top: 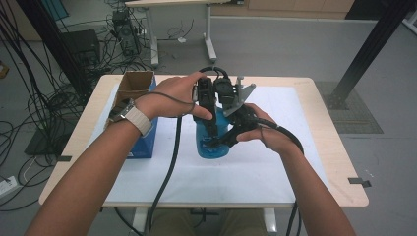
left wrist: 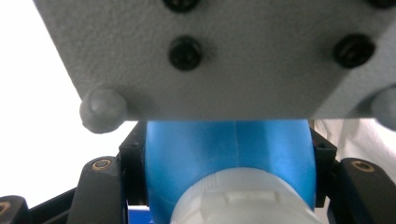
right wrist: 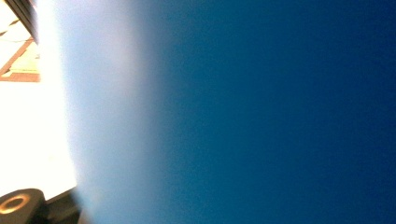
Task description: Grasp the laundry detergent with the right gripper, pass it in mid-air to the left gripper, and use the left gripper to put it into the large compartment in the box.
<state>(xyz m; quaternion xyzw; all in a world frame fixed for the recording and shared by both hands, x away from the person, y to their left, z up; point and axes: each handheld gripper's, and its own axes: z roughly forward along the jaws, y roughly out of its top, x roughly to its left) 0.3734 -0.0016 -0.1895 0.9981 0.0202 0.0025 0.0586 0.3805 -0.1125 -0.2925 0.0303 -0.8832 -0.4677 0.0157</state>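
Counter (top: 319, 147) under white sheet, cardboard box (top: 135, 86) at left. We hold blue bottle (top: 212, 142) mid-counter: left gripper (top: 210, 140) jaws clamped near white cap (left wrist: 238, 200), right gripper (top: 231, 137) jaws clamped on body. Risk: opposing pulls twist bottle loose, tipping it.

No text, label, brand, number or sign can be read on anything in these pictures; all surfaces appear plain.

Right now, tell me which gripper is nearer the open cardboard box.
Left. The left gripper is clamped on the blue bottle, on the side facing the cardboard box. The right gripper grips the same bottle from its far side, farther from the box.
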